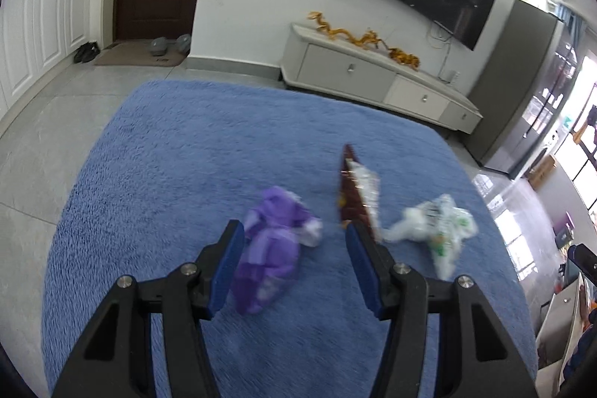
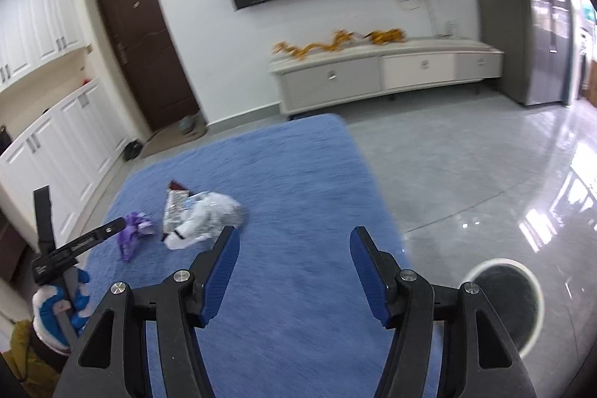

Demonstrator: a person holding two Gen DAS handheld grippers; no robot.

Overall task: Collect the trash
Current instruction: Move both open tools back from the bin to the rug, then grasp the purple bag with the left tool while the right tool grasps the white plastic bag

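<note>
Three pieces of trash lie on a blue rug (image 1: 186, 155): a crumpled purple wrapper (image 1: 272, 245), a dark red and silver wrapper (image 1: 354, 189) and a white and green plastic bag (image 1: 436, 226). My left gripper (image 1: 294, 230) hangs open just over the purple wrapper, which shows between its fingers, close to the left pad and not squeezed. In the right wrist view the same purple wrapper (image 2: 132, 234), silver wrapper (image 2: 177, 207) and white bag (image 2: 212, 215) lie ahead to the left. My right gripper (image 2: 294, 234) is open over bare rug (image 2: 298, 174) with nothing in it.
A round bin with a white rim (image 2: 503, 301) stands on the grey tiles at the rug's right side. A gloved hand (image 2: 59, 308) holds the left gripper. A low TV cabinet (image 2: 384, 77), a dark door (image 2: 145, 55), white cupboards (image 2: 74, 137) and a fridge (image 2: 537, 25) line the walls.
</note>
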